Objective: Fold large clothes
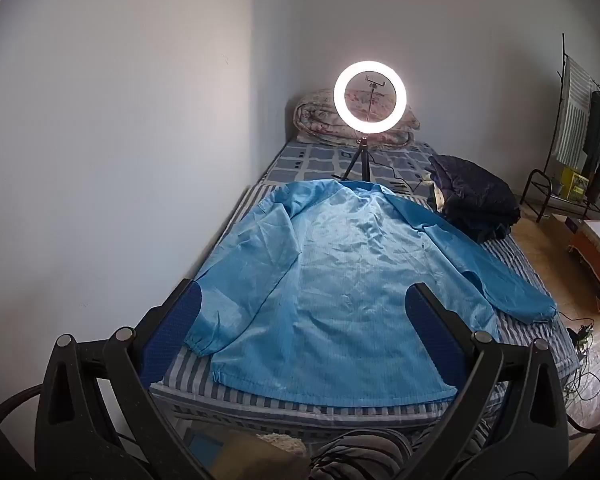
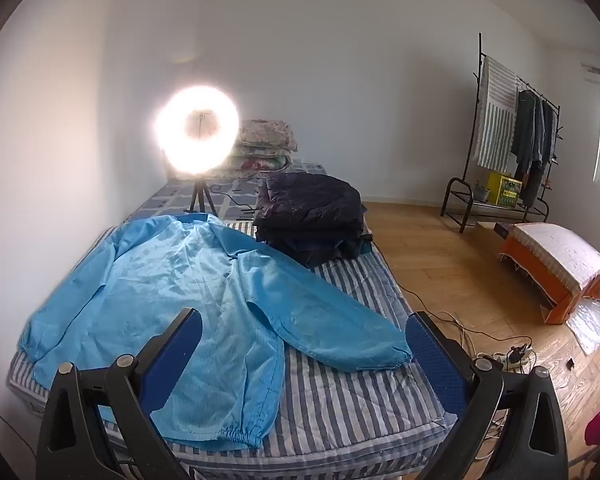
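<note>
A large light-blue jacket [image 1: 340, 272] lies spread flat on the striped bed [image 1: 204, 376], collar toward the far end, both sleeves angled outward. In the right wrist view the same jacket [image 2: 172, 292] fills the near left of the bed, its right sleeve [image 2: 332, 328] reaching toward the bed's right edge. My left gripper [image 1: 304, 304] hovers open above the jacket's hem, nothing between its blue pads [image 1: 176, 332]. My right gripper [image 2: 304, 328] is also open, held above the right sleeve's cuff and the bed's near end, apart from the cloth.
A stack of folded dark clothes [image 2: 312, 216] sits on the bed's far right. A lit ring light on a tripod [image 1: 370, 98] stands behind the jacket, a rolled quilt [image 2: 264, 144] beyond it. Wall runs along the left. Cables [image 2: 492, 340], an orange stool [image 2: 556, 268] and a clothes rack [image 2: 512, 132] are on the floor right.
</note>
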Motion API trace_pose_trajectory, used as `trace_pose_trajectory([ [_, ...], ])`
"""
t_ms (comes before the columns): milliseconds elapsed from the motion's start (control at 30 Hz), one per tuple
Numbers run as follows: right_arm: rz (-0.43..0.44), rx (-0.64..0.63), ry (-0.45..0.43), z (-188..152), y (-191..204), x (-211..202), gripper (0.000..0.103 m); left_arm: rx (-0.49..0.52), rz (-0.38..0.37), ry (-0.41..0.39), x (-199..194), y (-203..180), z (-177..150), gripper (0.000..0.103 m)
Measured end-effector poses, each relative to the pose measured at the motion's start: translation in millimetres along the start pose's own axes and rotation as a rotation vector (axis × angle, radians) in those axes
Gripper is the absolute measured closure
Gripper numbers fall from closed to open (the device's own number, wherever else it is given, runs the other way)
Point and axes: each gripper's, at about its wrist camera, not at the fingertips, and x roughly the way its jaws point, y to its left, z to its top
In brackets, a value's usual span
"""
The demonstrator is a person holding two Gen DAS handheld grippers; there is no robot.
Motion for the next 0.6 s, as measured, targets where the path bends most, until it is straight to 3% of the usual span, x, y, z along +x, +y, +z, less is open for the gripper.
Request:
trace_pose_trajectory([
  [133, 0.005, 0.01, -0.02, -0.2, -1.3, -0.1, 0.0, -0.012, -0.015, 0.016, 6.1, 6.0, 7.8, 0.0],
  [600, -0.001, 0.019, -0.023, 2.1, -3.4, -6.8, 0.0, -0.019, 0.027, -0.049, -14.0, 3.5, 8.9, 0.0],
])
